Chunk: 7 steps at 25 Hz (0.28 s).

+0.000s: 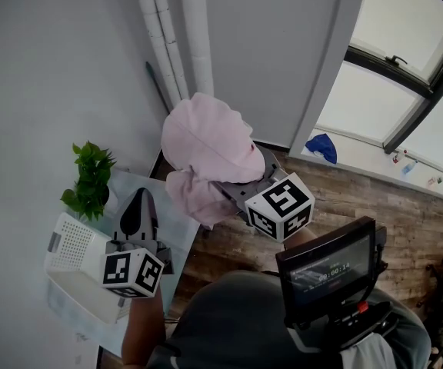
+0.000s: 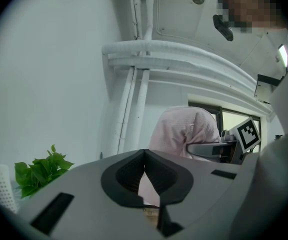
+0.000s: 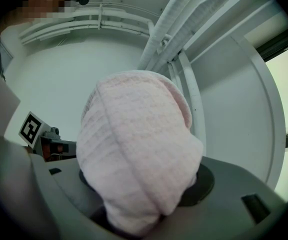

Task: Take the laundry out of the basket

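pink towel (image 1: 206, 141) held up clear of the basket (image 1: 74, 246), on one grip only

the right gripper (image 1: 243, 189) pinches a bunched fold while most of the cloth flops over its jaws. if that fold works loose, i judge the towel drops toward the table (image 1: 174, 223) or the plant (image 1: 91, 179). the left gripper (image 1: 139, 212), pressed together and empty over the basket, gives no backup.

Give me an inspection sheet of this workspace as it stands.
Surface: pale table by the wall, bearing the basket and plant.
Job's things: pink towel held up, clear of the basket; contents of the basket not visible.
Clutter: green plant beside the basket.
Grippers: right gripper shut on the pink towel; left gripper shut, empty, near the basket.
Cables: nothing seen.
Surroundings: white pipes on the wall, window, blue object on the sill, wooden floor.
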Motion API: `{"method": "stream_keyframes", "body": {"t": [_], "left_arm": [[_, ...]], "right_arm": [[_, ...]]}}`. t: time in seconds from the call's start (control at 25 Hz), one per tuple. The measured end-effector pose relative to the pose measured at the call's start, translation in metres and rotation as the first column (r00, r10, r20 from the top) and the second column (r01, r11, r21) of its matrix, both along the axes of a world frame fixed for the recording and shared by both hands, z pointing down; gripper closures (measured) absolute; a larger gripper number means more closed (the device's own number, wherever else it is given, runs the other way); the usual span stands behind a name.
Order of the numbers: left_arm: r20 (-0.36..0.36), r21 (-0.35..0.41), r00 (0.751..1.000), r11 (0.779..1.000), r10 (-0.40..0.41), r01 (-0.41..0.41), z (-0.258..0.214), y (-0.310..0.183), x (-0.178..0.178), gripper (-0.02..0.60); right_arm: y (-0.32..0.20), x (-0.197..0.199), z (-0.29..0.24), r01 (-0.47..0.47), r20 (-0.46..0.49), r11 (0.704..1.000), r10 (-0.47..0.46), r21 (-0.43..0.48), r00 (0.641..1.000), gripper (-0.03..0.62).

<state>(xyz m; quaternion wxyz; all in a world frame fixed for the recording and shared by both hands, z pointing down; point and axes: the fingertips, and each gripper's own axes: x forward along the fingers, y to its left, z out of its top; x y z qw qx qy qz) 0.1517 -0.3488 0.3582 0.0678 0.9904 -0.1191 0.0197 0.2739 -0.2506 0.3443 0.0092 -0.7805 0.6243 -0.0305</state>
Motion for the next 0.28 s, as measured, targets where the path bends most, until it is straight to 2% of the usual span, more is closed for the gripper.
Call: {"method": "stream_keyframes", "body": {"t": [0.28], "left_arm": [[-0.006,-0.002,1.000,1.000,-0.003,0.003,0.0019,-0.0006,-0.0014,0.580]], "right_arm": [[0.0020,0.0042,0.0015,-0.015,0.003,1.000,0.015,0.000,1.000,0.295]]}}
